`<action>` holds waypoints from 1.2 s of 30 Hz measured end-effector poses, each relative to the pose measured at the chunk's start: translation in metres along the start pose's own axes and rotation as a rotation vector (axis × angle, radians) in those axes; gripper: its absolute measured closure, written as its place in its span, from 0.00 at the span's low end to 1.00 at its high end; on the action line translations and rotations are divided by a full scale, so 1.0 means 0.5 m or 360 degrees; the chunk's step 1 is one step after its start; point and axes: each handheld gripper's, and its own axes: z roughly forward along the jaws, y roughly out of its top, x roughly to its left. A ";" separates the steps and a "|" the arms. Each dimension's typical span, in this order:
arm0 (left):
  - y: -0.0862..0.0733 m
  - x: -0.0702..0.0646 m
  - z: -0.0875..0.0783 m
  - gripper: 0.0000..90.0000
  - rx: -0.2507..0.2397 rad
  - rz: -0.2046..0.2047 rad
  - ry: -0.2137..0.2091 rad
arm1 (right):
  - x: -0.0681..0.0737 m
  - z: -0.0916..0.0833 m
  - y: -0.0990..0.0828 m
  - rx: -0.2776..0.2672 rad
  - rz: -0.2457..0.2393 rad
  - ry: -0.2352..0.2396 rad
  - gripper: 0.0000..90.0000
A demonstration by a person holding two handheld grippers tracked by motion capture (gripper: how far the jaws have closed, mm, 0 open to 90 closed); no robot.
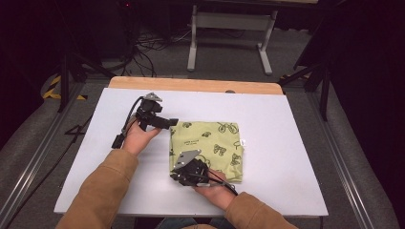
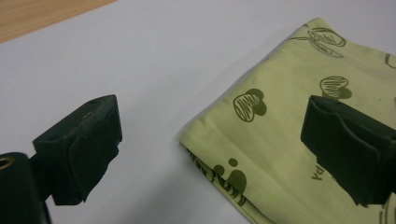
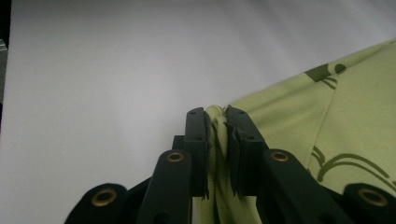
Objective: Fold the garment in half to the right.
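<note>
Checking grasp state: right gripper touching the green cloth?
Touching. Right gripper view: right gripper jaws pinch a bunched fold of the green cloth.

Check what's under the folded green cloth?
The folded light-green printed cloth lies flat on the white tabletop; stacked fabric layers show at its edge. Anything beneath it is covered.

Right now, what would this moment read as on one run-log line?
left tool: open, straddling far-left corner of folded green cloth | right tool: shut on cloth's near-left corner | surface: white table
</note>
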 end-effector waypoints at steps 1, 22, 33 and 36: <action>0.000 0.000 0.006 0.09 0.0009 -0.0006 0.0013 | 0.001 0.000 -0.001 -0.0003 -0.0006 -0.0006 0.88; -0.016 0.006 0.068 0.42 0.0210 -0.0053 0.0150 | 0.008 0.000 -0.004 -0.0023 -0.0008 -0.0048 0.88; -0.022 -0.002 0.093 0.57 0.0281 0.0016 0.0202 | 0.009 0.000 -0.004 -0.0025 -0.0007 -0.0052 0.88; -0.023 -0.015 0.098 0.60 0.0271 0.0047 0.0182 | 0.010 0.000 -0.004 -0.0025 -0.0008 -0.0056 0.88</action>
